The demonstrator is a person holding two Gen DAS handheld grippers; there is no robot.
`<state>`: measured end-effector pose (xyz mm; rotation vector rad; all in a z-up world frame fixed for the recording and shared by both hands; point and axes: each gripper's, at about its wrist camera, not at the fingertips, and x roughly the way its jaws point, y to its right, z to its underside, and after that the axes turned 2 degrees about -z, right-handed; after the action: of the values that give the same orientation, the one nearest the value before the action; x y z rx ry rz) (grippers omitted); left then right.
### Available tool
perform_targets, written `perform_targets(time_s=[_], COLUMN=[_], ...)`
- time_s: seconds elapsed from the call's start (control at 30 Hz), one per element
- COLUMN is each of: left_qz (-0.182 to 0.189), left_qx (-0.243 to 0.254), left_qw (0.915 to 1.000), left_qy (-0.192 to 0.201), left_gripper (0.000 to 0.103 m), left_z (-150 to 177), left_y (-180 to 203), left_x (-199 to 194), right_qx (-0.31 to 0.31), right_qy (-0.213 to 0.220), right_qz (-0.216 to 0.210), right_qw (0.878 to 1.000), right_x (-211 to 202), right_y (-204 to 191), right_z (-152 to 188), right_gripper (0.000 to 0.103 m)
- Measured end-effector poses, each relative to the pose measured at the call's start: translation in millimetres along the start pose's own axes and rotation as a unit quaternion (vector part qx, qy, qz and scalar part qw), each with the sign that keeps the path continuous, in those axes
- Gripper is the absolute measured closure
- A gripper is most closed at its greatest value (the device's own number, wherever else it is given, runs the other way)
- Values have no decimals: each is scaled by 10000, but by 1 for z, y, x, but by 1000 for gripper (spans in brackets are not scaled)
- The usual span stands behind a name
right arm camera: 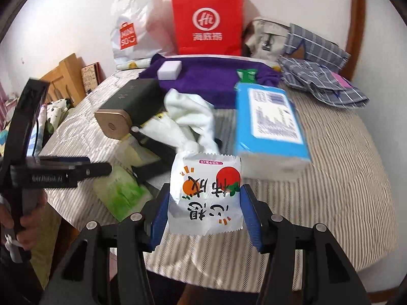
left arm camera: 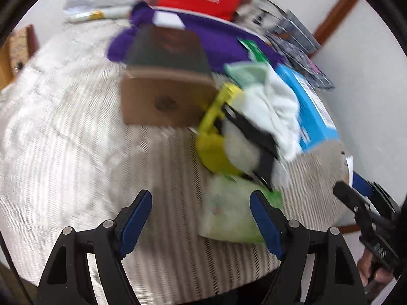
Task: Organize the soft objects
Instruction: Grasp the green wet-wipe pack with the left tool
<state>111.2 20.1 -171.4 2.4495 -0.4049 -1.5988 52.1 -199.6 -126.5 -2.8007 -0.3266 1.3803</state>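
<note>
Right gripper (right arm camera: 206, 211): lower centre of the right wrist view, blue pads clamped on either side of a white snack packet (right arm camera: 204, 195) printed with orange fruit; packet upright between the fingers, raised over the near edge of the striped bedspread (right arm camera: 343, 152).

Left gripper (left arm camera: 201, 218): lower centre of the left wrist view, fingers apart and holding nothing; picture motion-blurred.

Green-and-white pouch (left arm camera: 229, 216): lay flat on the bedspread, directly ahead of the left gripper and partly between its fingers, long axis running up the frame. Judged the left hand's nearer item.

Pile, centre of frame, just beyond the pouch: white cloth (right arm camera: 188, 117), yellow-and-black item (left arm camera: 216, 132), brown-ended dark box (right arm camera: 127, 109), blue box (right arm camera: 269, 122).

Upper frame: purple towel (right arm camera: 208, 78), red bag (right arm camera: 207, 20), plaid clothing (right arm camera: 318, 71).
</note>
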Motion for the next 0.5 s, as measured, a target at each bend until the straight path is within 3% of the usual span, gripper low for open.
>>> perform_targets(time_s=[0.13,0.3,0.5], left_qz=[154,438,-198], left_qx=[29,23,601], left_qw=[9998,9990,9980], left_qy=[144,63,51], left_gripper=[13,10,6], left_z=[9,12,17], left_y=[6,14,41], left_x=[-1,0,12], right_qx=[196,359,422], right_qy=[-1,-23,-142], right_qz=[44,96,277], right_qw=[9998,9993,9986], right_x=[-2,-1,11], right_y=[13,25,37], right_z=[11,21,27], right_gripper=[50,50,50])
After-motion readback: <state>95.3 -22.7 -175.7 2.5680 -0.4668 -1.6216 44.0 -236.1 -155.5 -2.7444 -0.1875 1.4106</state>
